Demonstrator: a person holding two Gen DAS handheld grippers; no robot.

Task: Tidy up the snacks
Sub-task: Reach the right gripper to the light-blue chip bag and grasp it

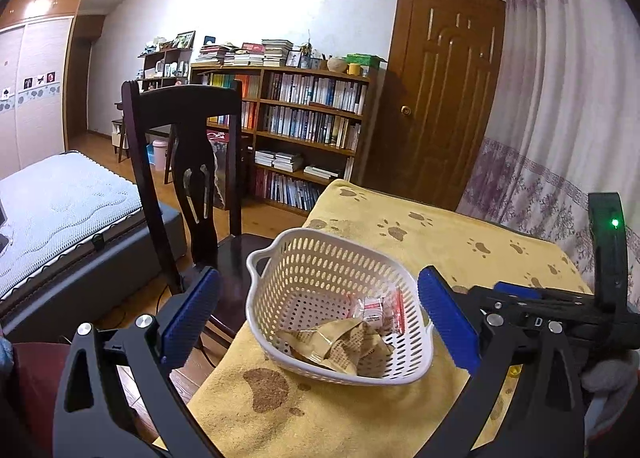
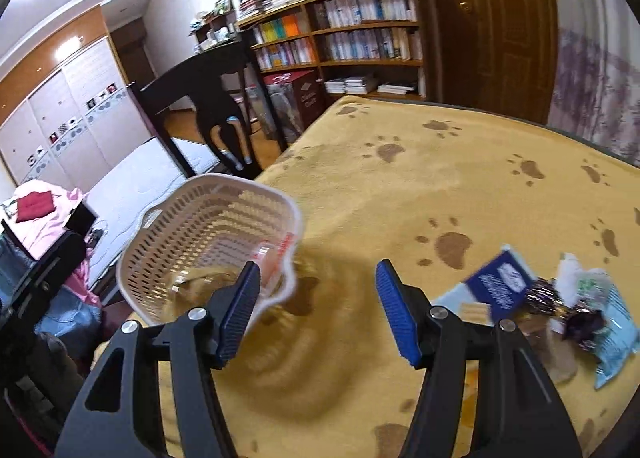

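Note:
A white perforated basket [image 1: 280, 282] sits near the left edge of the yellow paw-print cloth [image 1: 440, 242]. Inside lie a red-and-white snack packet [image 1: 378, 308] and crumpled tan wrappers [image 1: 340, 346]. My left gripper [image 1: 318, 318] is open, with its blue pads on either side of the basket and nothing held. In the right wrist view the basket [image 2: 192, 226] is blurred at lower left. My right gripper [image 2: 318, 312] is open and empty over the cloth [image 2: 440, 186]. A dark blue packet [image 2: 498, 286], a dark foil snack [image 2: 576, 318] and a light blue packet [image 2: 616, 338] lie at the right.
A dark wooden chair [image 1: 180, 162] stands against the table's left side. A bed [image 1: 60, 210] lies beyond it. A bookshelf [image 1: 304, 130] and a brown door [image 1: 440, 90] are at the back, with a curtain [image 1: 560, 118] on the right.

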